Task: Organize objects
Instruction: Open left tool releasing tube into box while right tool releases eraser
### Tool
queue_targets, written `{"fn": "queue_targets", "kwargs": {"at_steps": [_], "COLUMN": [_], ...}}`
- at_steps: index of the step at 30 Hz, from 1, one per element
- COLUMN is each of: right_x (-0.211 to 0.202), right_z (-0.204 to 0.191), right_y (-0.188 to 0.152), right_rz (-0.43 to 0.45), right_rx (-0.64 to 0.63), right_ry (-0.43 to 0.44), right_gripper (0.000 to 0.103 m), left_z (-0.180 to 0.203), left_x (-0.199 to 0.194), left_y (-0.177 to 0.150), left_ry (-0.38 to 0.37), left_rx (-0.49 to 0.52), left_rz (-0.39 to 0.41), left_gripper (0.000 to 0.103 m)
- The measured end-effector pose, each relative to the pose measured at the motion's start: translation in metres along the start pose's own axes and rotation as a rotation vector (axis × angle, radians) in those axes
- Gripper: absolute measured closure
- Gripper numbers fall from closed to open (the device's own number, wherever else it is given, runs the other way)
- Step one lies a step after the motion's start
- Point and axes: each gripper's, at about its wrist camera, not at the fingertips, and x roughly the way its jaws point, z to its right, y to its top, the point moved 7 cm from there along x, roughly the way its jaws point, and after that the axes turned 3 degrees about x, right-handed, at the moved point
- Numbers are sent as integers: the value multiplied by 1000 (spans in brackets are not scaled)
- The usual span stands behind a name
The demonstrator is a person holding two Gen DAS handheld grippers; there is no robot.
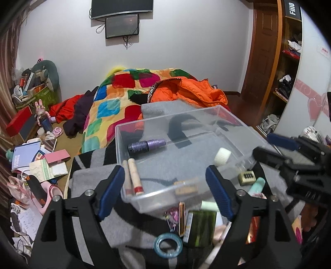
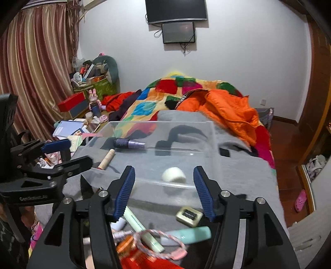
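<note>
On the grey blanket [image 1: 93, 178], clear bin [image 1: 186, 132] lengthwise toward the wall, purple bottle [image 1: 146, 144] crosswise, both grippers' fingers [image 1: 111, 186] open, empty.

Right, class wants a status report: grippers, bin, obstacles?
Left gripper open, empty. Right gripper open, empty. Clear bin holds purple bottle, tubes. Small clutter lies before it.

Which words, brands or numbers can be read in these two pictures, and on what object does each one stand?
"Fiiio": black box on top of the wardrobe.
"GenRobot_AI": side of the left claw.
Orange jacket collar band: letters, too distorted to read.
Blue booklet: too small to read.
Beige combination lock: digits, blurred.
</note>
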Motion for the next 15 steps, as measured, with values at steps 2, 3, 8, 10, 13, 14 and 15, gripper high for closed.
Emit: {"fn": "queue_targets", "kwargs": {"at_steps": [2,3,8,10,13,14,15], "right_x": [-5,-9,-13,-13,-9,-7,-4], "right_z": [6,9,23,30,41,43,46], "right_y": [-3,-5,-21,-31,-46,-52,-57], "right_rz": [3,4,-14,-33,-70,-85,-100], "right_rx": [3,4,1,3,16,21,28], "right_ry": [-12,-22,-64,-80,-96,-99,-101], "right_gripper": [45,45,43,43,43,43,43], "left_z": [1,1,4,7,16,19,23], "left_x": [-5,-6,-8,-8,-10,-11,-11], "left_y": [-6,-9,-30,-39,-49,-51,-53], "left_ry": [4,6,-7,-19,-44,-49,-54], "left_rx": [9,11,2,-5,-9,-5,3], "left_rz": [-1,-3,-40,-52,-56,-54,-50], "left_gripper": [16,15,15,15,15,15,18]}}
